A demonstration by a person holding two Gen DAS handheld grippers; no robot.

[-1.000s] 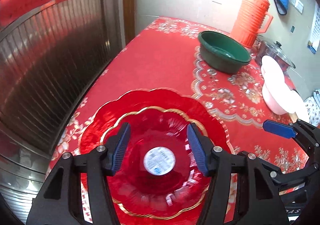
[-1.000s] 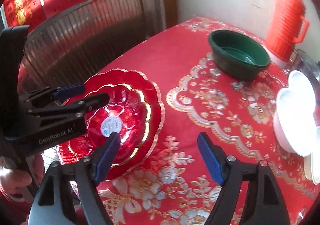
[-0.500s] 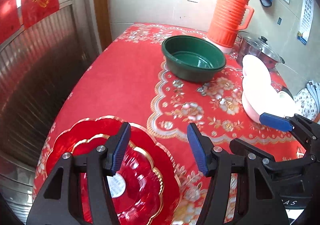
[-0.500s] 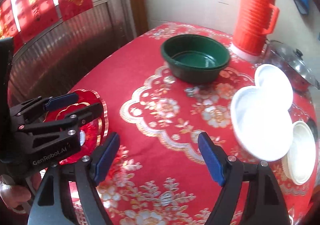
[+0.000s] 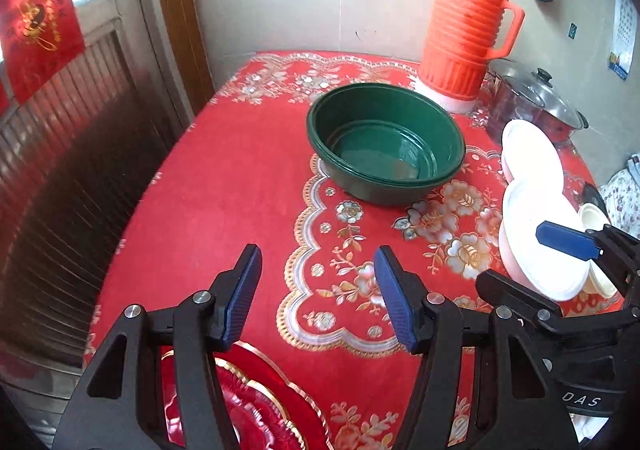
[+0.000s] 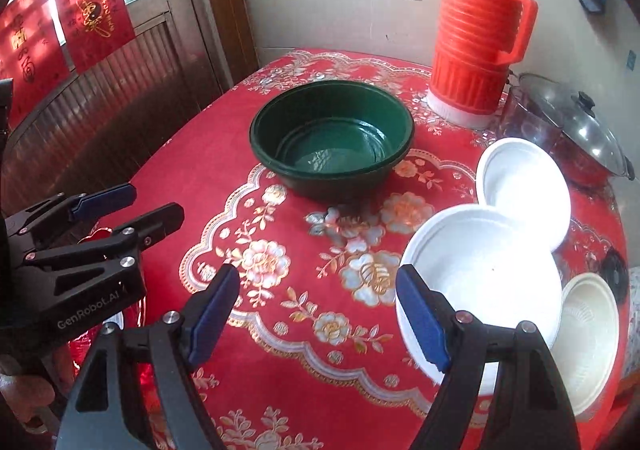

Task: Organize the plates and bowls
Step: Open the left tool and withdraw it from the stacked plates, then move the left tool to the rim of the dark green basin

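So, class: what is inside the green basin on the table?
The green basin holds no dishes; its glossy ribbed bottom shows. The near inner wall is hidden behind the rim.

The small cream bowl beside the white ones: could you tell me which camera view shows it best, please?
The right wrist view: the cream bowl shows its whole ribbed inside there. In the left wrist view the right gripper hides most of it.

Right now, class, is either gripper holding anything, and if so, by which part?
Nothing is held. The left gripper and the right gripper both stand open over the tablecloth, with nothing between their fingers.
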